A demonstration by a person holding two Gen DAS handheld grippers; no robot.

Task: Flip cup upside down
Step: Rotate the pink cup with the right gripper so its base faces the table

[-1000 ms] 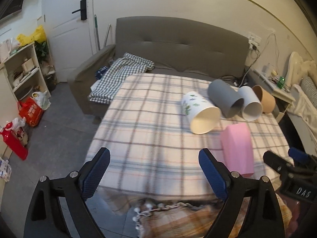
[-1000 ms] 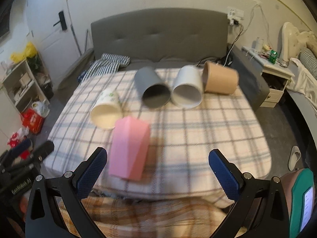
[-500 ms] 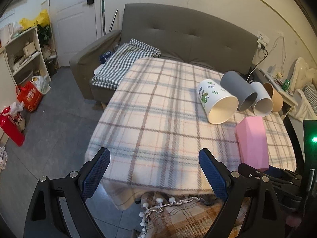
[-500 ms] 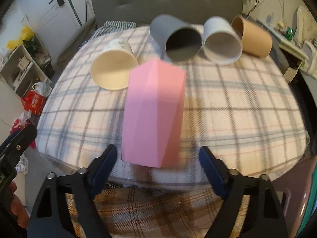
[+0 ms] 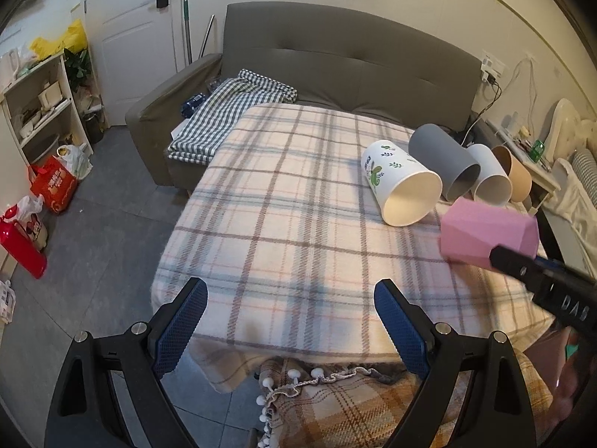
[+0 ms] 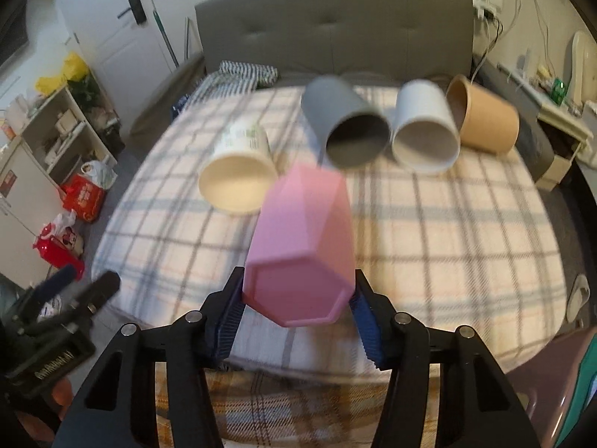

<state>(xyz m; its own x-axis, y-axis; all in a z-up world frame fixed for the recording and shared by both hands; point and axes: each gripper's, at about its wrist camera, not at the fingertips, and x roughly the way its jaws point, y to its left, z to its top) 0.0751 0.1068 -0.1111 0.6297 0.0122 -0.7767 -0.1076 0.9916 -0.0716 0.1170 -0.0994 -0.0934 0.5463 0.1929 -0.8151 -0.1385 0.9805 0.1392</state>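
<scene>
A pink faceted cup (image 6: 304,246) is held in my right gripper (image 6: 296,311), which is shut on its base end. The cup is lifted off the plaid table (image 6: 466,231) and lies roughly level, its closed hexagonal bottom facing the camera. In the left wrist view the pink cup (image 5: 485,229) hangs at the right above the table, with the right gripper (image 5: 537,280) behind it. My left gripper (image 5: 291,321) is open and empty over the table's near edge.
Four cups lie on their sides at the far right of the table: a white leaf-print cup (image 5: 401,186), a dark grey cup (image 5: 444,160), a light grey cup (image 5: 488,179), a tan cup (image 5: 513,173). A grey sofa (image 5: 335,59) stands behind. Shelves (image 5: 41,104) stand at left.
My right gripper closed on the pink cup, lifted it off the table and tipped it toward level. My left gripper stayed open and shifted its view slightly.
</scene>
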